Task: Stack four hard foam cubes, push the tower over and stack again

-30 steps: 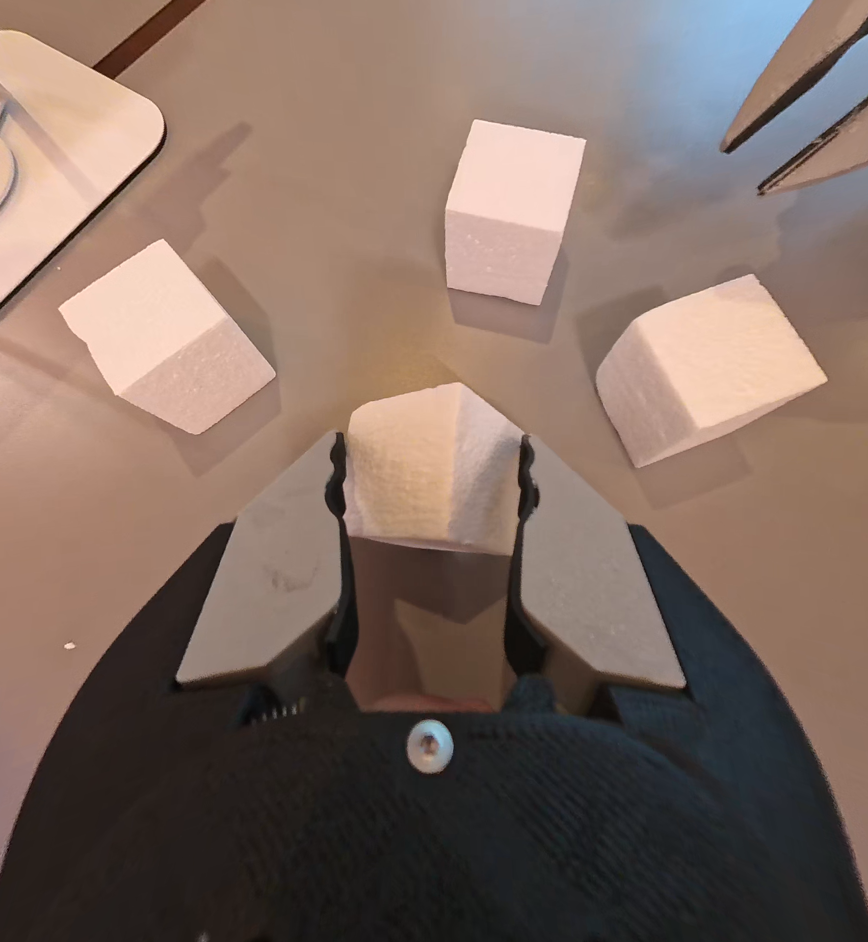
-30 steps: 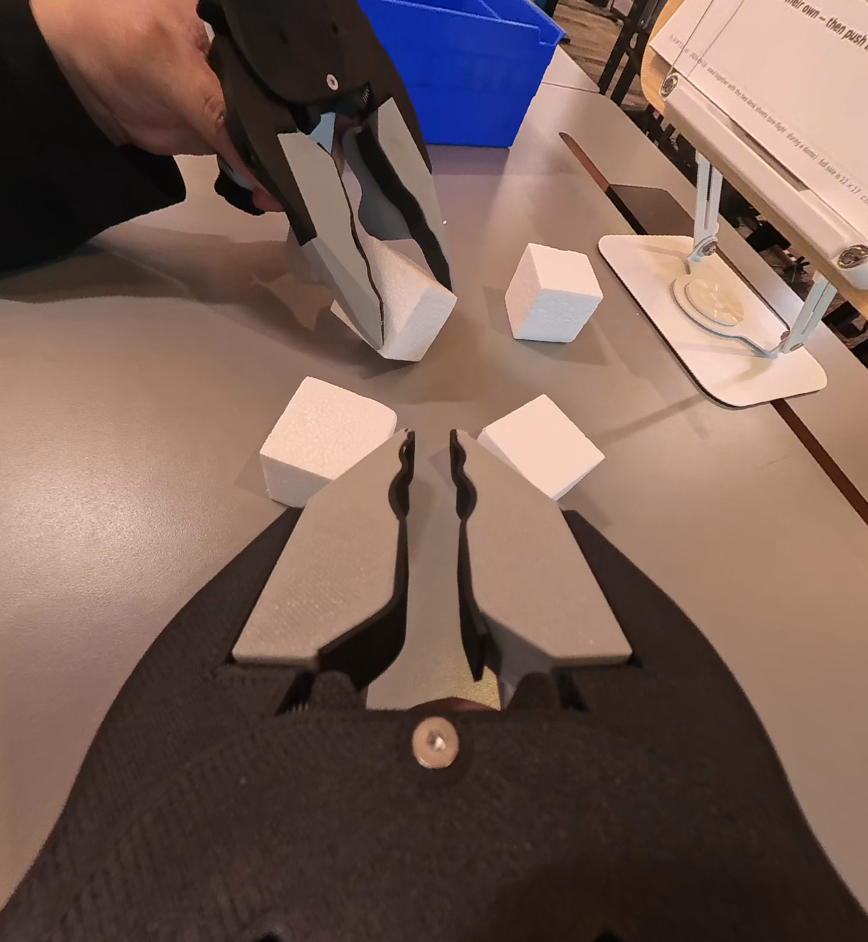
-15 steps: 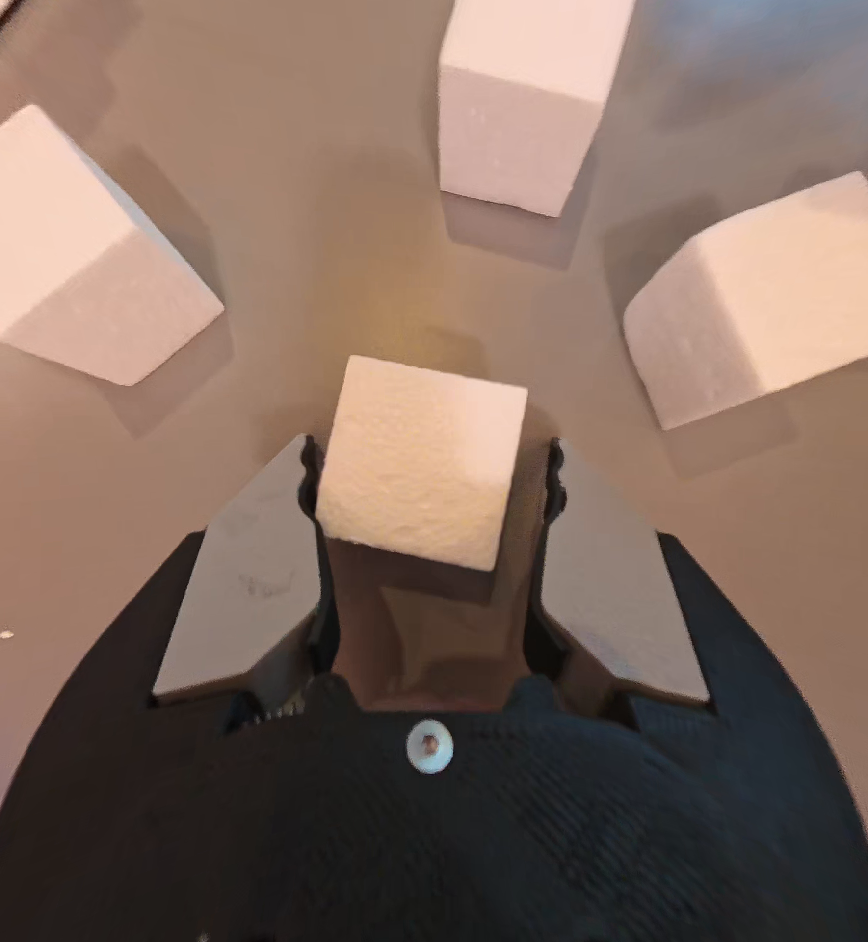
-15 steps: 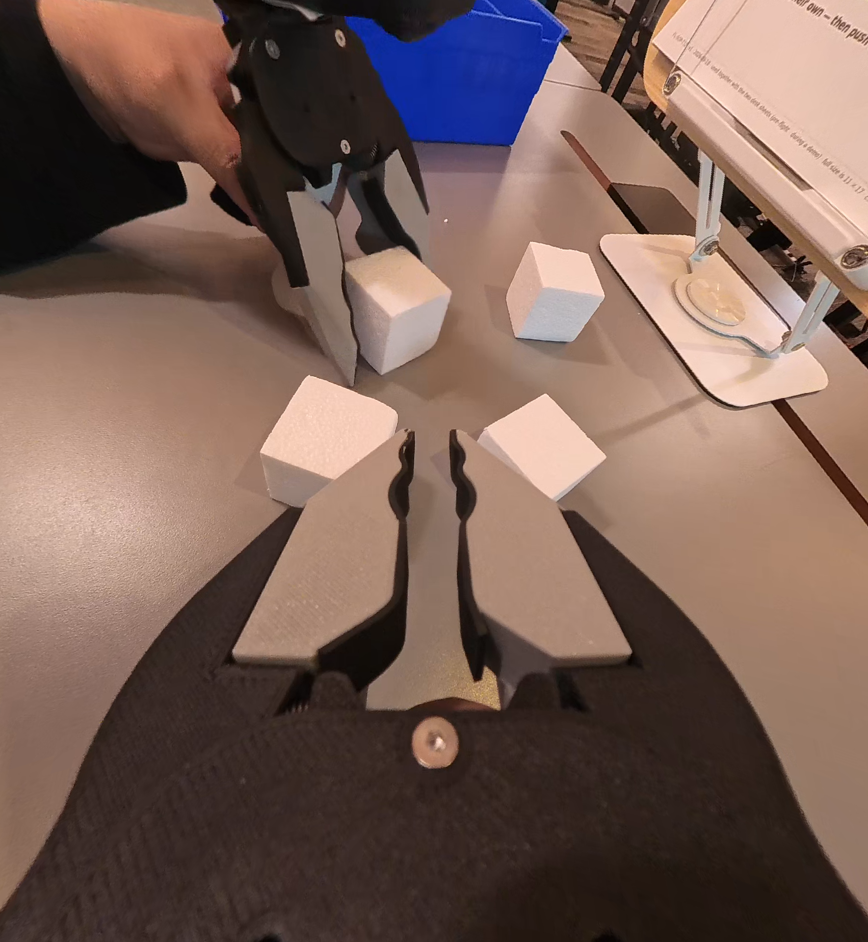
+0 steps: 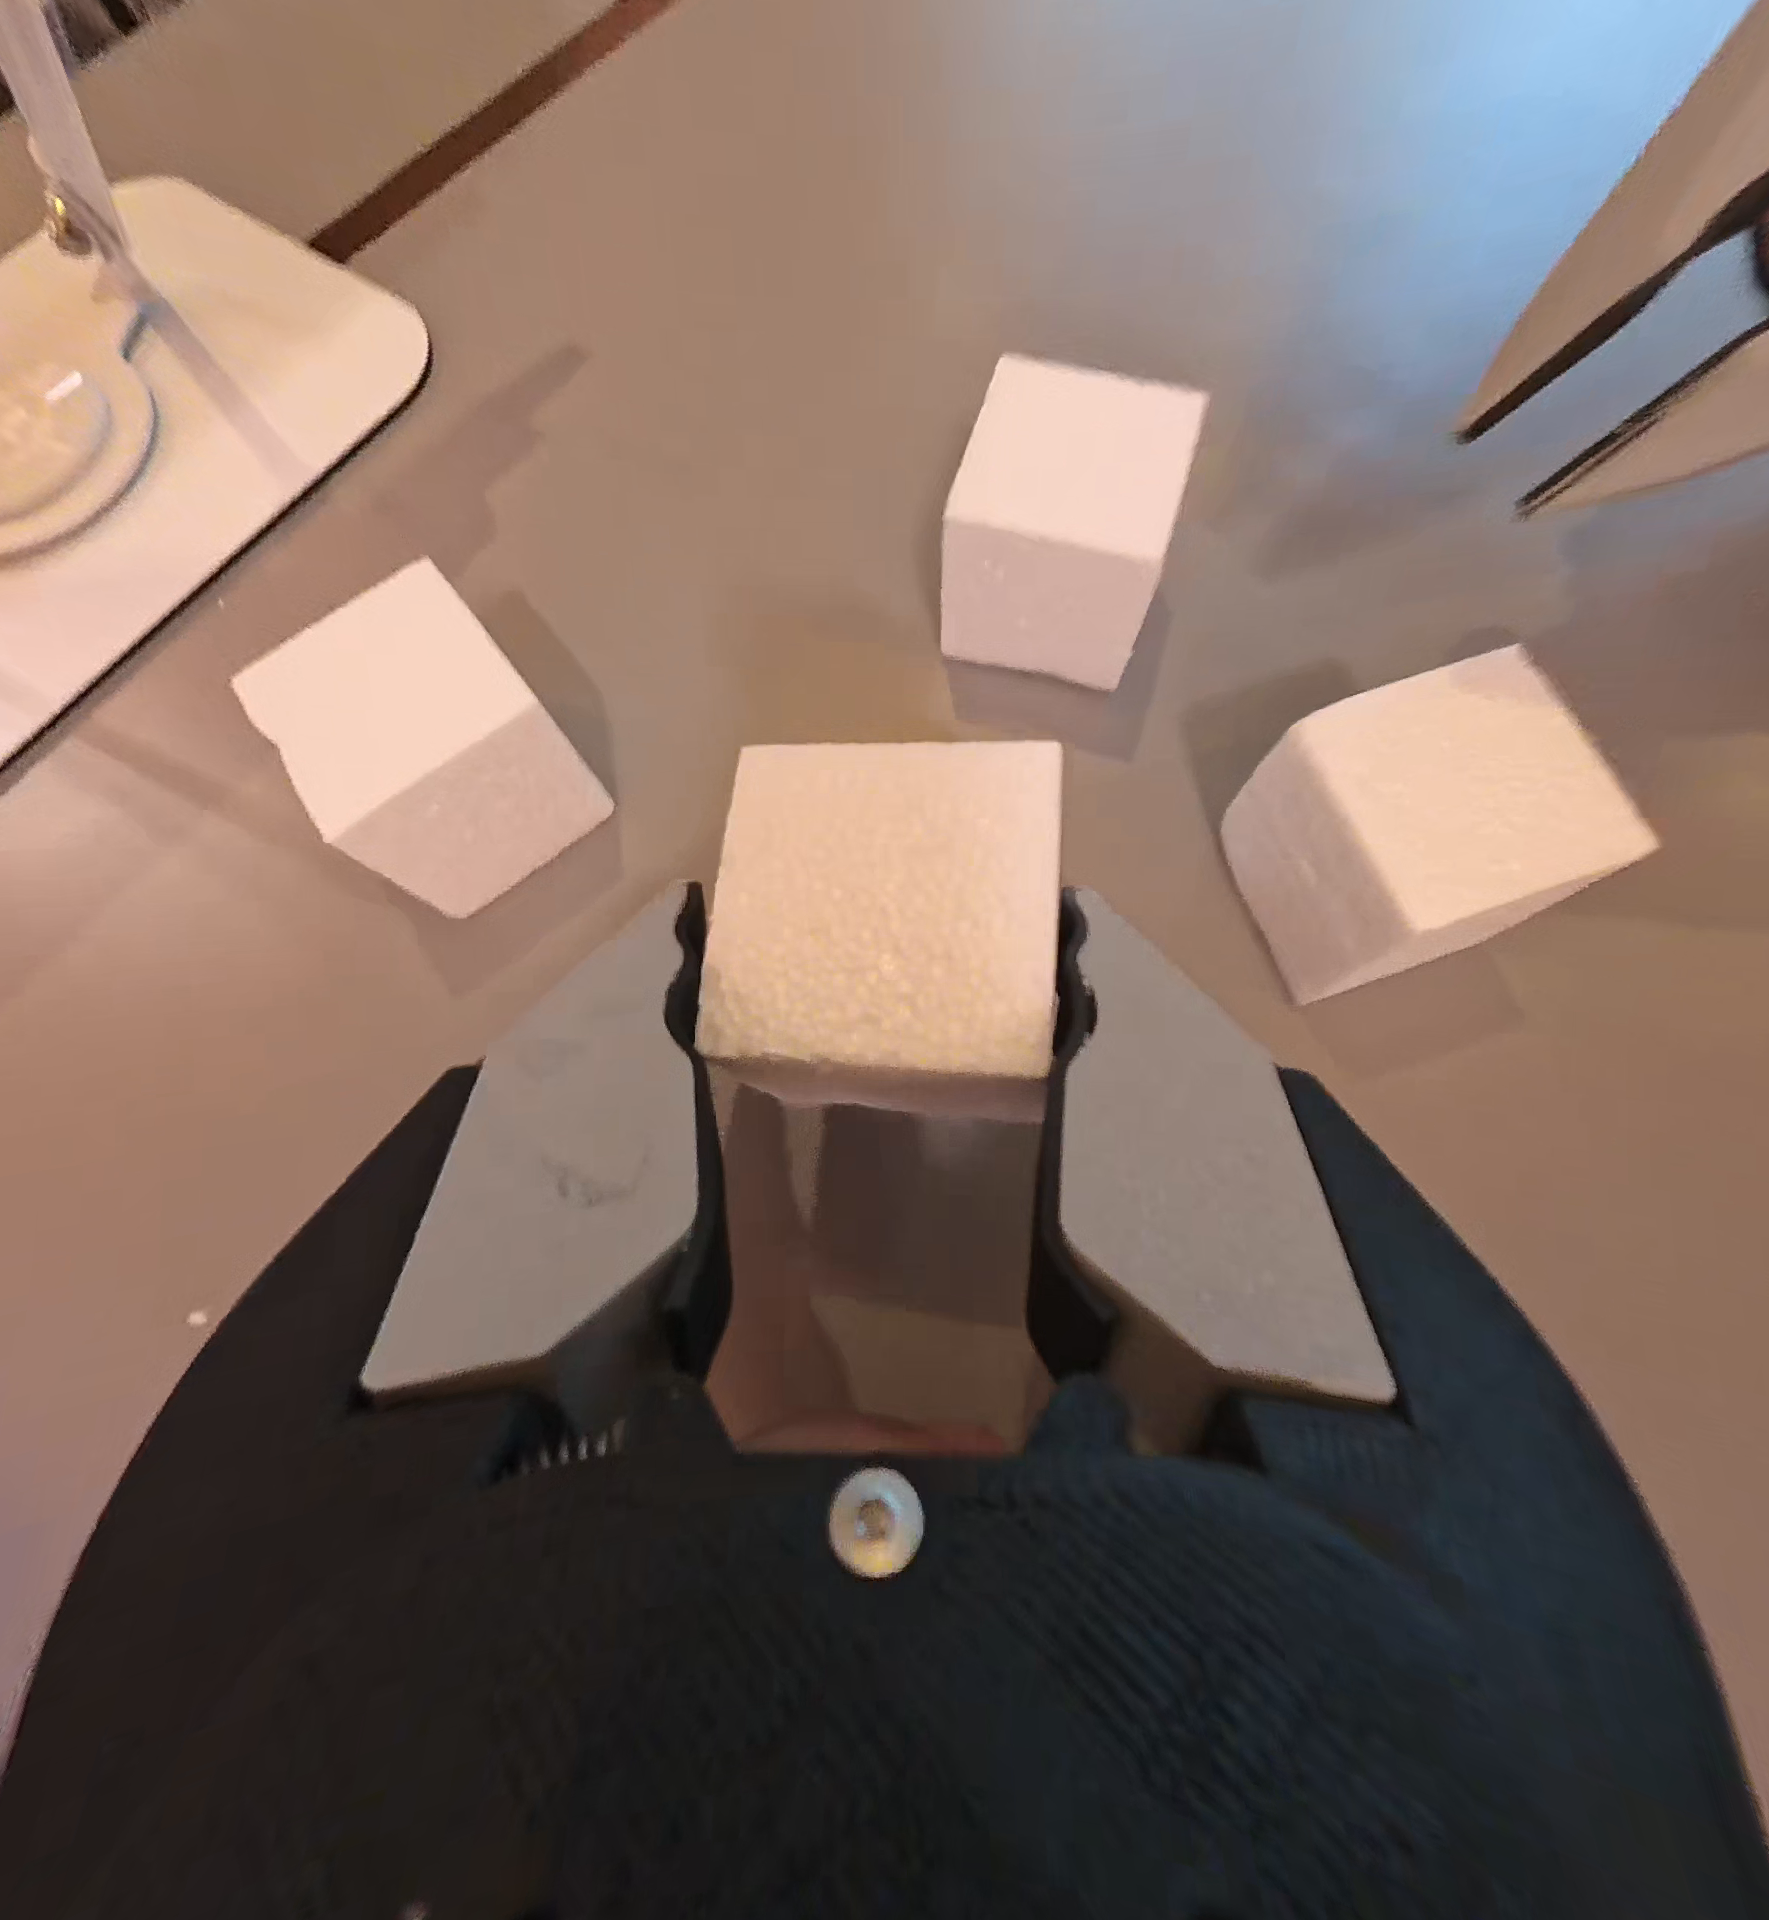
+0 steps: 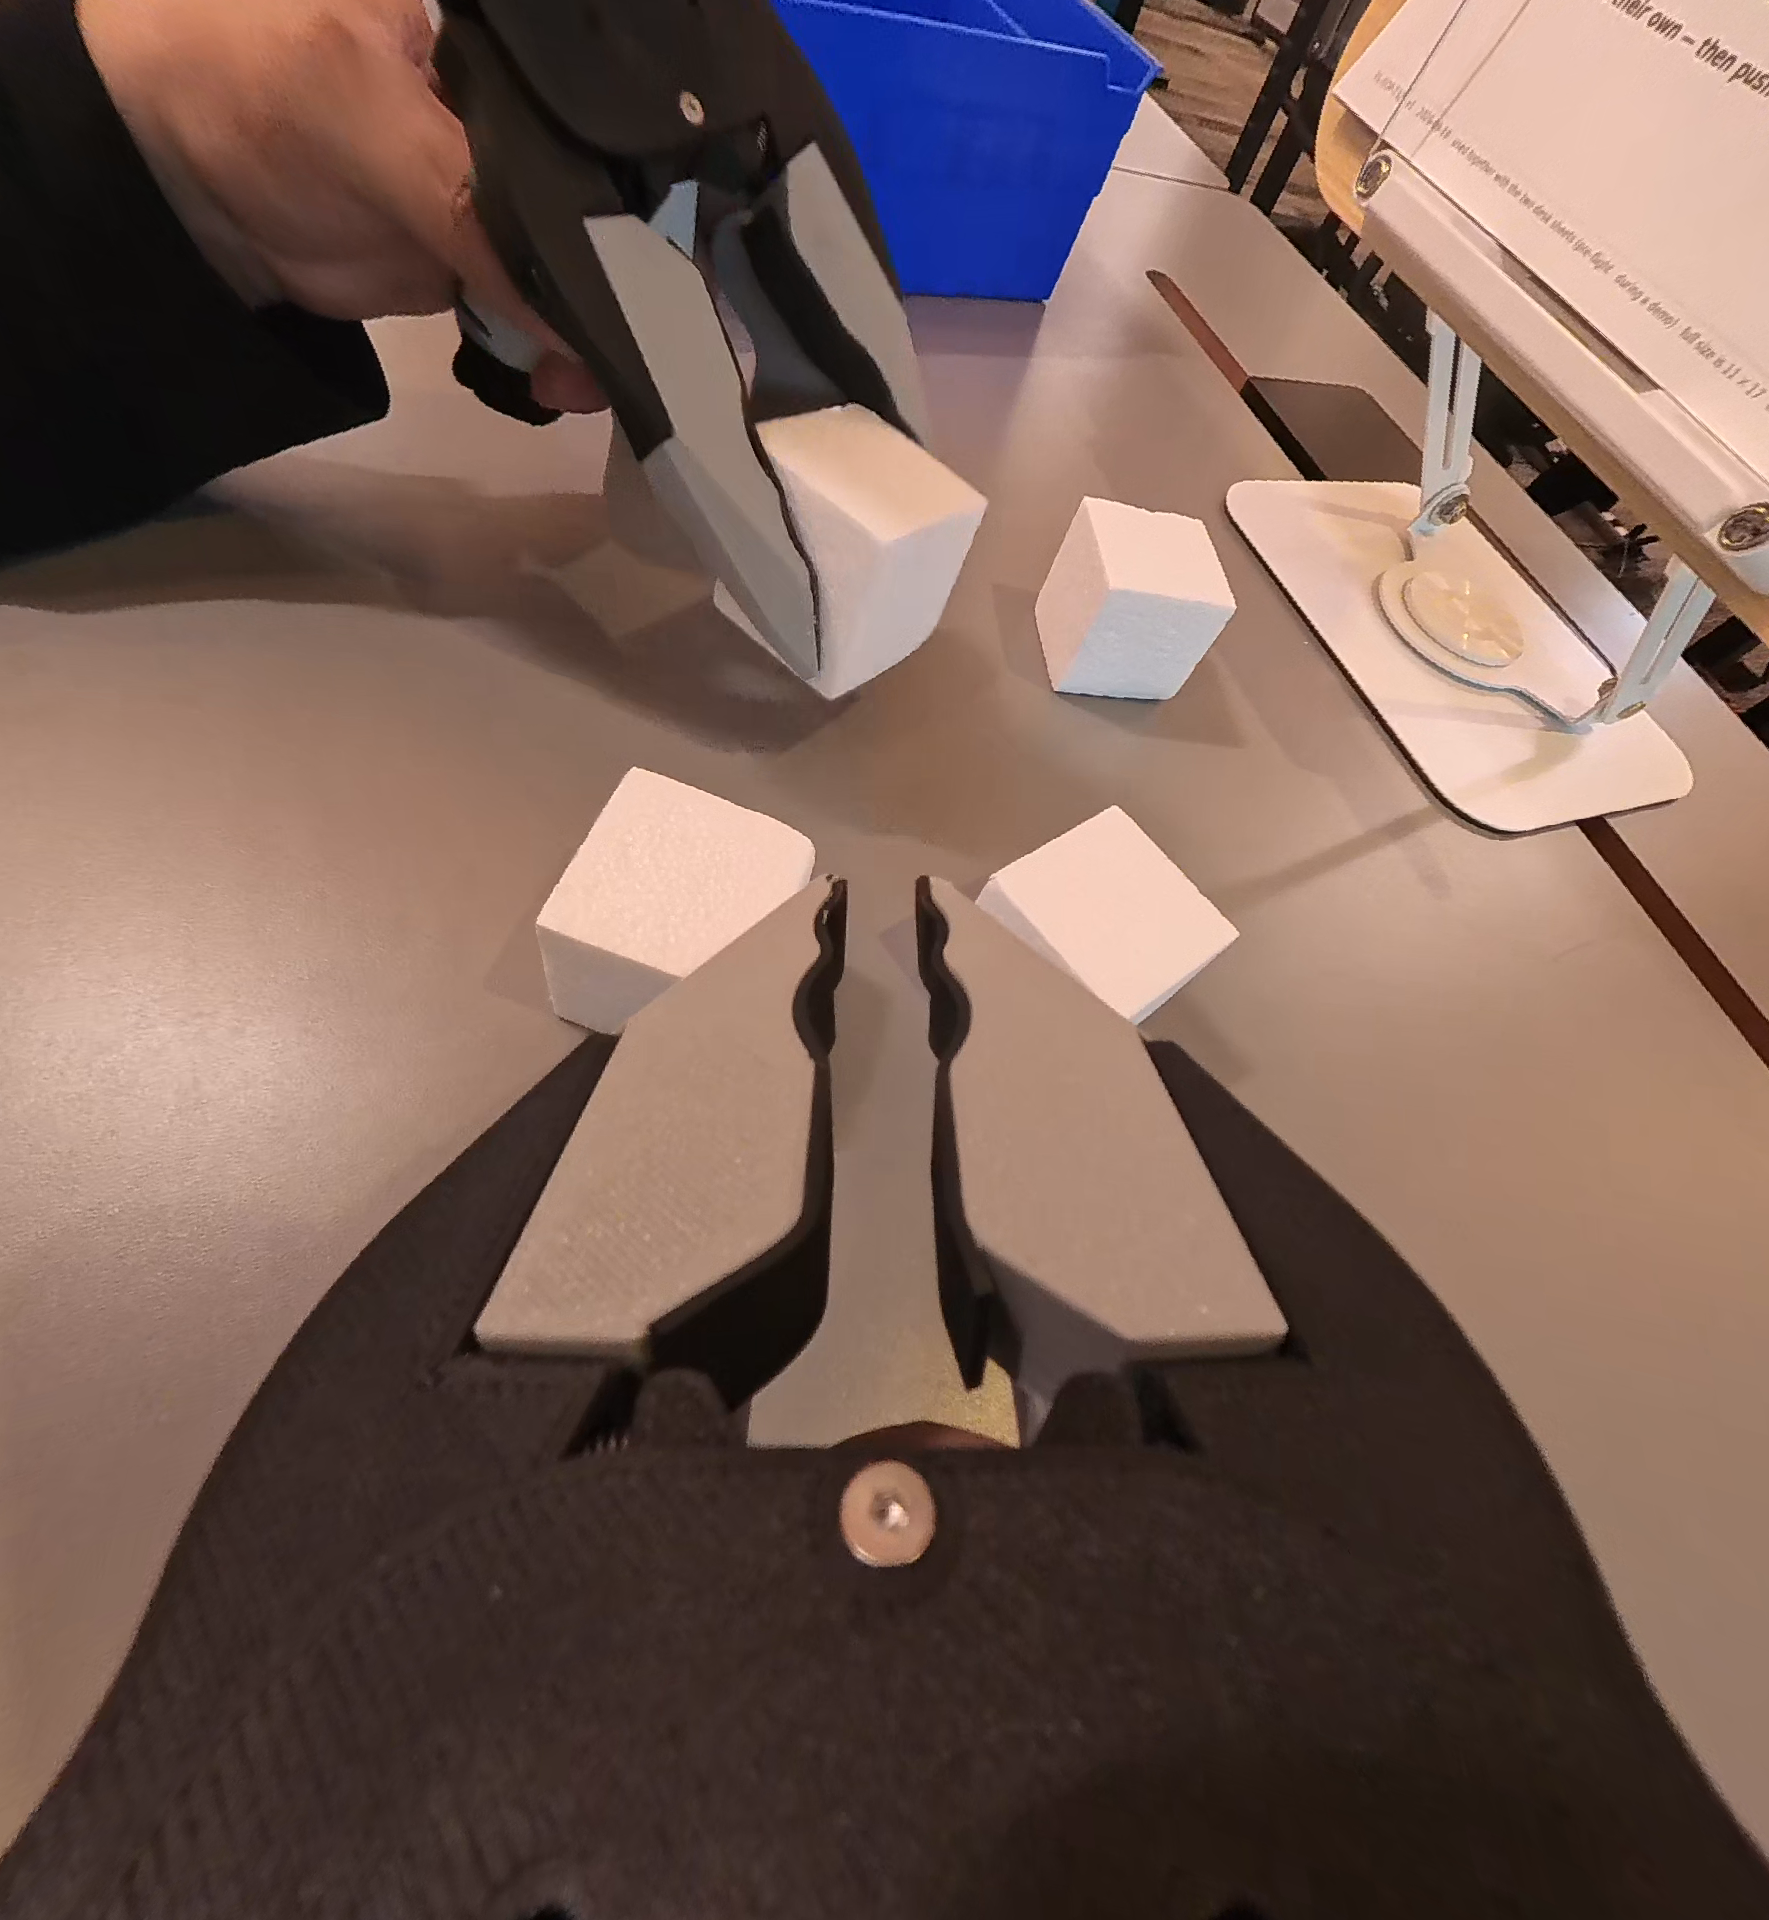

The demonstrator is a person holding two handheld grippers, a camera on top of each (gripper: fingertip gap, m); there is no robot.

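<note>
My left gripper (image 5: 875,935) is shut on a white foam cube (image 5: 880,894), with both pads pressed on its sides. In the right wrist view this cube (image 6: 880,540) hangs tilted in the left gripper (image 6: 838,582), low over the grey table (image 6: 236,935). Three more white cubes lie on the table: one at left (image 5: 412,727), one farther off (image 5: 1067,509), one at right (image 5: 1431,810). My right gripper (image 6: 880,894) is empty, its jaws a narrow slit apart, over the gap between two cubes (image 6: 667,894) (image 6: 1108,914). The third cube (image 6: 1134,592) stands beyond.
A white stand base (image 6: 1462,665) carrying a paper holder (image 6: 1586,208) is at the table's right. A blue bin (image 6: 963,156) stands at the far edge. A person's hand (image 6: 288,177) holds the left gripper. A dark seam (image 6: 1690,935) runs along the table.
The left gripper first held the cube by its edges, opened and let it rest on the table, then shut on its flat sides again and tilted it up. The right gripper stayed still.
</note>
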